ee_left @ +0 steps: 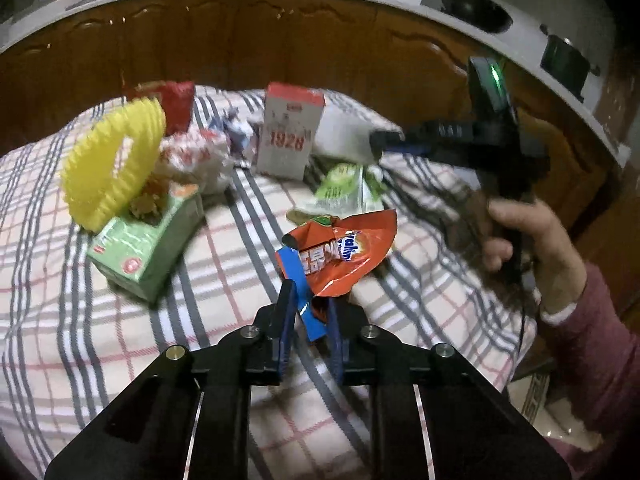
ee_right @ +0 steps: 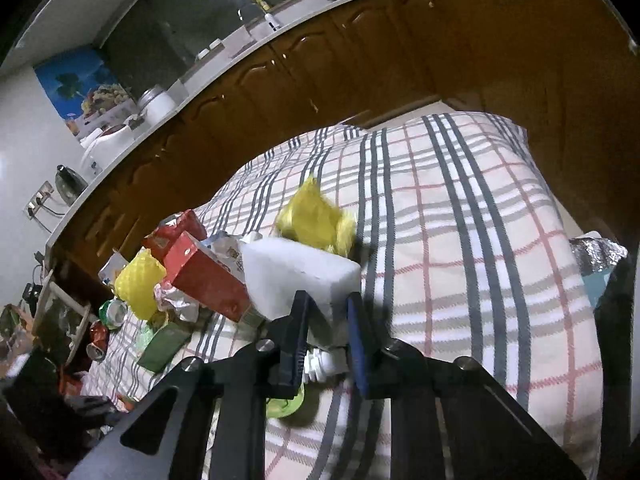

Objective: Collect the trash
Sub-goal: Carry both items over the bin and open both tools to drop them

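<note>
Orange snack wrapper pinched between left claw pads.

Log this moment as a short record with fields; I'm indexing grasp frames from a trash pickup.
surface: plaid cloth strewn with trash
left gripper: shut on orange snack wrapper
right gripper: shut on white carton, at its cap end
beside left grasp: green box with yellow foam net standing on it
further back: white and red 1928 carton, red bag
near white carton: red box, yellow crumpled piece
</note>
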`<state>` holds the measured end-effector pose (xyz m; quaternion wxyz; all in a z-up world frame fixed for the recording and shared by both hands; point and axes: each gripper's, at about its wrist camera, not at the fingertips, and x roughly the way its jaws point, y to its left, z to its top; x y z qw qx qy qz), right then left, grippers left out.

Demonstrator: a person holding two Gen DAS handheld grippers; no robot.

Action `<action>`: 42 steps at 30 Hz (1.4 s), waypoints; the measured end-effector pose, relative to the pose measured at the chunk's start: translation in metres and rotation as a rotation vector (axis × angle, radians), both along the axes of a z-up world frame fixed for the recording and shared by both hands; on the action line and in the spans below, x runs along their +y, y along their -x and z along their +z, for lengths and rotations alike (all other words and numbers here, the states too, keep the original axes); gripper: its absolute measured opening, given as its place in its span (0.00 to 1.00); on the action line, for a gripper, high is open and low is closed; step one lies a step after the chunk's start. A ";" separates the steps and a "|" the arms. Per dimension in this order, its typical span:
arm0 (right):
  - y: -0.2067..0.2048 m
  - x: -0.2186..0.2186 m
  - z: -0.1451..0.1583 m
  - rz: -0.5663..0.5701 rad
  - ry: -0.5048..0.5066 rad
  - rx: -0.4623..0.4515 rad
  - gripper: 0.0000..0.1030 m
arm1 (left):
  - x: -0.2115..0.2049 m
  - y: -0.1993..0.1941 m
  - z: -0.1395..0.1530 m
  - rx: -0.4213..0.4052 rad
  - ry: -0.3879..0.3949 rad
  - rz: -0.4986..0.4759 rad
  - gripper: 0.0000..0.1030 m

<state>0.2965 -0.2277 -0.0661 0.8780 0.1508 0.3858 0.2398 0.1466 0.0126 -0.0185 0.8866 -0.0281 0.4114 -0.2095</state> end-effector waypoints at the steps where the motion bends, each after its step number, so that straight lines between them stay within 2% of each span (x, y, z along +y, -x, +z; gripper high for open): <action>1: 0.004 0.000 0.002 -0.003 -0.002 -0.010 0.15 | 0.001 -0.001 0.003 -0.007 0.010 0.004 0.13; 6: 0.033 -0.011 0.022 -0.029 -0.031 -0.076 0.14 | -0.002 -0.009 0.022 -0.043 0.074 0.010 0.12; 13: 0.077 -0.047 0.045 -0.145 -0.017 -0.157 0.14 | -0.028 -0.023 0.032 -0.070 0.107 -0.020 0.12; 27: 0.136 -0.127 0.046 -0.398 0.028 -0.177 0.14 | -0.107 -0.039 0.047 -0.100 0.115 -0.139 0.11; 42: 0.156 -0.186 0.055 -0.573 0.090 -0.194 0.14 | -0.205 -0.057 0.056 -0.104 0.094 -0.288 0.11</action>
